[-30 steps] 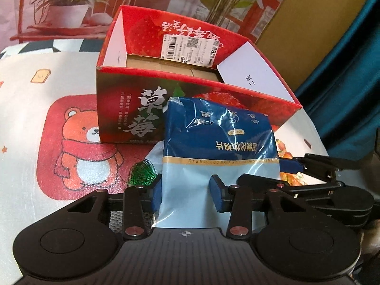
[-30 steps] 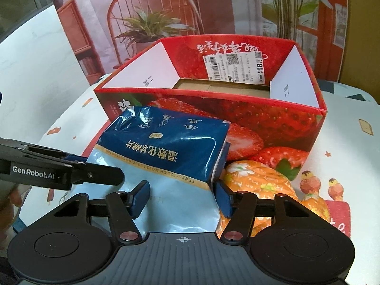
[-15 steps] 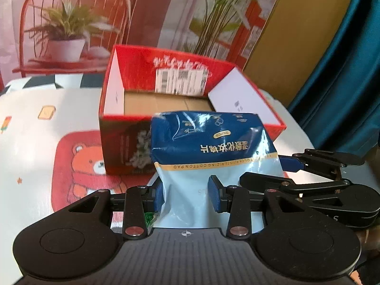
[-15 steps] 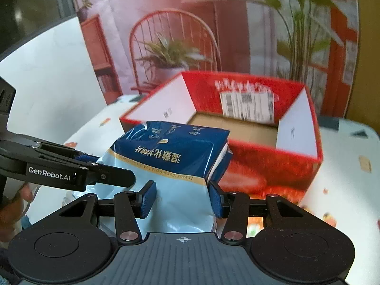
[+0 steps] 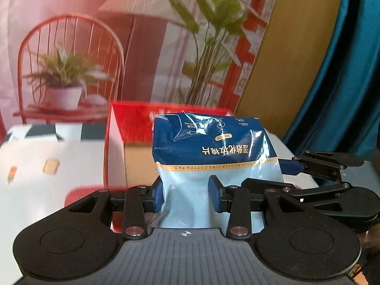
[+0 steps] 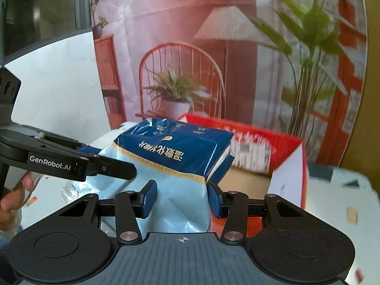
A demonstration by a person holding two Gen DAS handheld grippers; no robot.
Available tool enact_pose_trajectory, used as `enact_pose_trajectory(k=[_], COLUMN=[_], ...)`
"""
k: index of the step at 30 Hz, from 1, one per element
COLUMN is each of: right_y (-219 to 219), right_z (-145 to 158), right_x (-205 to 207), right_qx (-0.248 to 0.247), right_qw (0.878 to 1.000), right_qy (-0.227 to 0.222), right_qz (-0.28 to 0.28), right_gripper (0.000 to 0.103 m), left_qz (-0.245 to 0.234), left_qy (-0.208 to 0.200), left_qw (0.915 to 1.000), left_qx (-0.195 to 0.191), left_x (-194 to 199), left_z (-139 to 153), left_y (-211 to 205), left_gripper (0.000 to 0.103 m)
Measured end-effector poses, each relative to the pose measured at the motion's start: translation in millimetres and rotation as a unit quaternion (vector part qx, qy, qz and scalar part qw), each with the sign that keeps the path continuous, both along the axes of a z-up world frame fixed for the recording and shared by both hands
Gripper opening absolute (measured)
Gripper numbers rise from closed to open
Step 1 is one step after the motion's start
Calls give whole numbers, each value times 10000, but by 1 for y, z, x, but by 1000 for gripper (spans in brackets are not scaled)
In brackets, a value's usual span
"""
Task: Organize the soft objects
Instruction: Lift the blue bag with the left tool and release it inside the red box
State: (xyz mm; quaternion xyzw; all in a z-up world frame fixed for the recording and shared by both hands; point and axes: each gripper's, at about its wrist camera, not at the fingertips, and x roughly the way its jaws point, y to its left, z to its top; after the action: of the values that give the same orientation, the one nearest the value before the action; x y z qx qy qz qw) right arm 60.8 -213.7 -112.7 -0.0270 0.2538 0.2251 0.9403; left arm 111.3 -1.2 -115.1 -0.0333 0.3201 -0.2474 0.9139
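Left wrist view, from the left edge across: the printed tablecloth [image 5: 47,161] runs white with small pictures on it, and behind it hangs a backdrop [image 5: 71,47] printed with a red chair, a potted plant and a lamp. Next comes the red strawberry box [image 5: 114,142], open at the top, with brown cardboard showing inside. In front of it you hold the blue cotton-pad pack [image 5: 213,147] clear above the table; it hides part of the box's opening. Your left gripper [image 5: 187,196] is clamped on the pale lower end of the pack, both blue pads pressed into the plastic. Further right, your right gripper [image 5: 287,166] reaches in from the side and grips the same pack at its right edge. A teal curtain [image 5: 344,83] closes the view.

In the right wrist view, your hand [image 6: 14,197] shows at the far left on the left gripper's handle. That gripper [image 6: 95,153] bites the pack's [image 6: 173,149] left edge. Your right gripper [image 6: 181,200] has just been closing and now pinches the pale end, wrinkling it. The box [image 6: 292,166] sits behind and to the right.
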Motion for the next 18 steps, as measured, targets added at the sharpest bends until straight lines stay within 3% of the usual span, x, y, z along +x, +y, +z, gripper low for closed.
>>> enact_pose_trajectory(k=[6, 12, 18], right_y=[6, 16, 21], right_z=[14, 4, -24], right_x=[41, 96, 134], right_qx=[-422, -889, -1133], right_qw=[9981, 9938, 9925], right_qy=[-451, -655, -379], right_qz=[-6, -122, -265], right_gripper=[43, 42, 41], left_qz=[171, 350, 329], left_qy=[-146, -152, 45], left_qw=[9994, 9984, 9993], left_qx=[-261, -415, -186], left_x=[47, 95, 123], left_z=[6, 0, -21], left_y=[-1, -3, -11], left_gripper=[41, 41, 41])
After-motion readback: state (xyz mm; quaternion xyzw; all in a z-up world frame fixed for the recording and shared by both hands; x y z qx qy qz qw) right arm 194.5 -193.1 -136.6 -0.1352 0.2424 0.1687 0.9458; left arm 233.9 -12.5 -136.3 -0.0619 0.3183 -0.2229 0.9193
